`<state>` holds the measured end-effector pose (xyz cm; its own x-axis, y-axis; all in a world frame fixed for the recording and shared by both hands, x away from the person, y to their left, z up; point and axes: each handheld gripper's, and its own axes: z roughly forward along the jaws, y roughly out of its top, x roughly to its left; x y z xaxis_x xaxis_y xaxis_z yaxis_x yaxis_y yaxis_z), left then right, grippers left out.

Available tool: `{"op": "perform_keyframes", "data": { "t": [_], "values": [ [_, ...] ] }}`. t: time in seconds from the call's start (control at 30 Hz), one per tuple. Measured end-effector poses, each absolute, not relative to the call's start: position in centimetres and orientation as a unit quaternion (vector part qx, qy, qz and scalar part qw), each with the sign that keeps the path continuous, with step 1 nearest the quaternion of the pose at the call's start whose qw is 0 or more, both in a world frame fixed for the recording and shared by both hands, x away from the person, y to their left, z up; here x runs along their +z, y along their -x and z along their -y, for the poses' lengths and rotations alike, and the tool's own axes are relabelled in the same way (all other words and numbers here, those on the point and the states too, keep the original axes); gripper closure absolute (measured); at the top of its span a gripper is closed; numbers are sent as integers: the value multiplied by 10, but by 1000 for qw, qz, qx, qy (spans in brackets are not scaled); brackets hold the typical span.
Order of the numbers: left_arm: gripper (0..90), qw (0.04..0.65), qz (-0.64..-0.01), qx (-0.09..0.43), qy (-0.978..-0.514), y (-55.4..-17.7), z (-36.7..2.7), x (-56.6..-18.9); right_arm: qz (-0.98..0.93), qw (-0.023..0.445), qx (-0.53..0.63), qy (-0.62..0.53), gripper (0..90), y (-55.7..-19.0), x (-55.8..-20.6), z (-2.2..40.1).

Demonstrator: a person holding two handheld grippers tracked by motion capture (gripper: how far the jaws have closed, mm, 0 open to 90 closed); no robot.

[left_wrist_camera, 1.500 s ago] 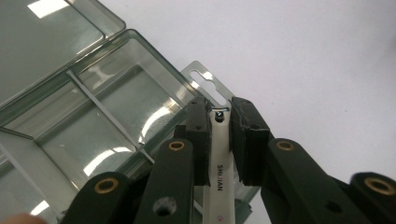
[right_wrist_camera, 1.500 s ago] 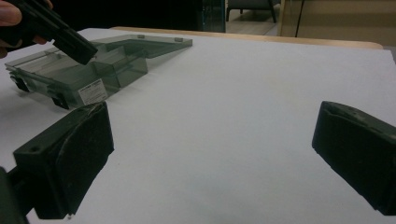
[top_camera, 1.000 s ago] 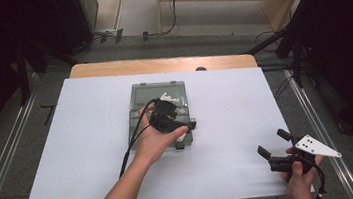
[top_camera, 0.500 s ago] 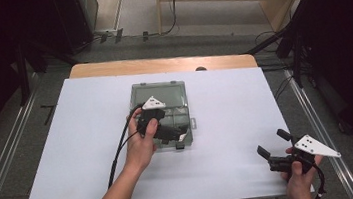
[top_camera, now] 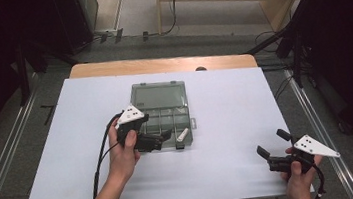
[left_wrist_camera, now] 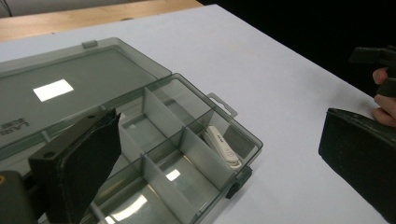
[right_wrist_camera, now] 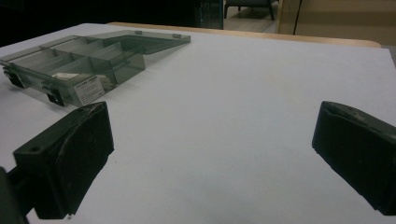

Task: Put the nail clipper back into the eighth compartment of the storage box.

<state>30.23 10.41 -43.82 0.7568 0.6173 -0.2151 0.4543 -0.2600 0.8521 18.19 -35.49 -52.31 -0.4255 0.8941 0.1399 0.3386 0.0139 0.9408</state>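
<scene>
Since the earlier frame the left gripper (top_camera: 161, 136) has drawn back leftward off the organiser box (top_camera: 160, 95), jaws having just opened wide and empty. It points level over the box's near-left edge. Box lid lies flat open; white stick (left_wrist_camera: 223, 145) rests in the near-right compartment. Right gripper (top_camera: 273, 149) stands open, well apart
</scene>
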Motion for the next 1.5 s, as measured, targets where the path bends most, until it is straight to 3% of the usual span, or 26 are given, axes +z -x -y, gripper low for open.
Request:
{"op": "perform_keyframes", "data": {
  "t": [1.5],
  "values": [
    [0,570,-354,213,-710,-235,-250,-463,-664,272,510,-474,0,-182,-524,353]
  ]
}}
